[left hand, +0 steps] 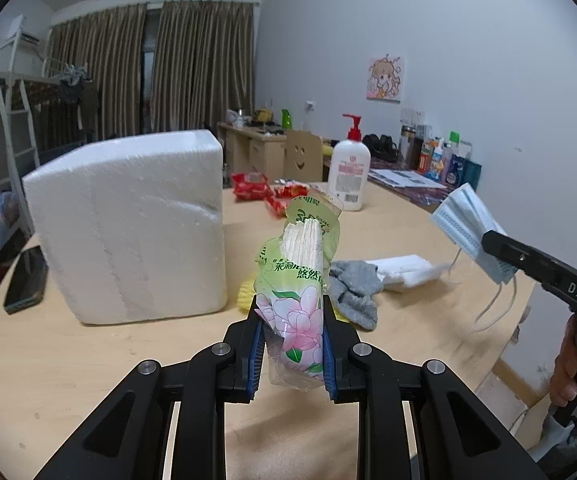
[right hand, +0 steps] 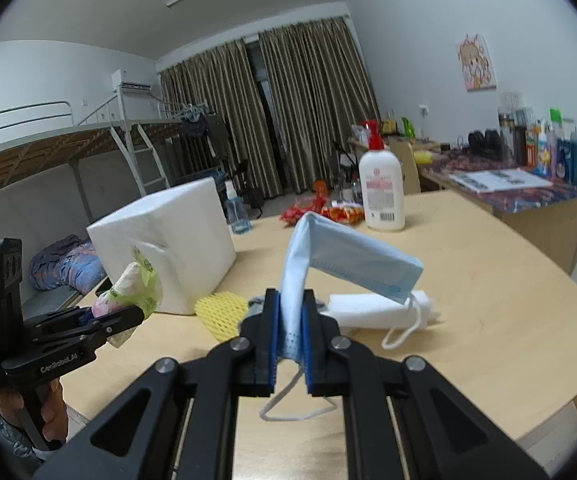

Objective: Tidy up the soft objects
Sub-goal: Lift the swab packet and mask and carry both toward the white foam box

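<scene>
Now mid-carry, the left hand-held gripper (left hand: 293, 342) pinches a tissue pack (left hand: 297, 280) at frame centre above the worktop (left hand: 88, 360), the right hand-held gripper (right hand: 291, 330) clamps a face mask (right hand: 340, 256), likely both needing a drop spot.

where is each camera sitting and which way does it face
Left wrist: on the left gripper, facing along the table toward the curtains; its jaws clamp a tissue pack; a hand holds the right gripper.
Right wrist: on the right gripper, same direction; its jaws pinch a face mask.
Shared: foam box, lotion bottle, both grippers.
</scene>
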{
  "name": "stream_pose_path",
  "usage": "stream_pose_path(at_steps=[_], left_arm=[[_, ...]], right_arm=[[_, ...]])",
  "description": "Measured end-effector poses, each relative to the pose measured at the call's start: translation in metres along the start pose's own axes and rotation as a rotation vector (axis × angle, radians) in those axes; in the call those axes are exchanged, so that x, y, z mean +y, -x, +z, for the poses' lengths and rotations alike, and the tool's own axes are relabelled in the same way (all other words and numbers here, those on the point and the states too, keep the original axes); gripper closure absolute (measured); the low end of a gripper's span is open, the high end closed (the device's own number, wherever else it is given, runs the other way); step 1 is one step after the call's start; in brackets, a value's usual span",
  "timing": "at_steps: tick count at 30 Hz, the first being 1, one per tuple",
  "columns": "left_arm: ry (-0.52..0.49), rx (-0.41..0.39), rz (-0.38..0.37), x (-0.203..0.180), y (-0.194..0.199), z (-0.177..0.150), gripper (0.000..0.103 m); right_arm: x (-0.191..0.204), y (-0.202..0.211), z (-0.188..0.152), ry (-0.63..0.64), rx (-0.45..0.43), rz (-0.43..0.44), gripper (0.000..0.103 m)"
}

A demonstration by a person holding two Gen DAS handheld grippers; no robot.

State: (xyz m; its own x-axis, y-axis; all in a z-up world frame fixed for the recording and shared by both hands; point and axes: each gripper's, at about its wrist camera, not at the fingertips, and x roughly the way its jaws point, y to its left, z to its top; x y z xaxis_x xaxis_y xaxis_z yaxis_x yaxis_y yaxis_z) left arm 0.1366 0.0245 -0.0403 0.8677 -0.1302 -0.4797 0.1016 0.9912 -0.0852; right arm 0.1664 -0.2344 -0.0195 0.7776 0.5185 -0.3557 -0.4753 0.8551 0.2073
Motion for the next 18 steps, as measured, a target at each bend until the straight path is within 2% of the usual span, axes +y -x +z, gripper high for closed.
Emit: stream_pose_path(at_steps=[10, 18], left_arm=[[-0.010, -0.084, 0.034, -0.008, 0.045, 0.005, 0.077], [-0.030, -0.191, 0.087, -0.014, 0.097, 0.009, 0.077]], right_arm=[[0.019, 0.026, 0.008, 0.055, -0.080, 0.012, 0.090], [0.042, 0.054, 0.013, 0.095, -0.159, 0.059, 0.090]])
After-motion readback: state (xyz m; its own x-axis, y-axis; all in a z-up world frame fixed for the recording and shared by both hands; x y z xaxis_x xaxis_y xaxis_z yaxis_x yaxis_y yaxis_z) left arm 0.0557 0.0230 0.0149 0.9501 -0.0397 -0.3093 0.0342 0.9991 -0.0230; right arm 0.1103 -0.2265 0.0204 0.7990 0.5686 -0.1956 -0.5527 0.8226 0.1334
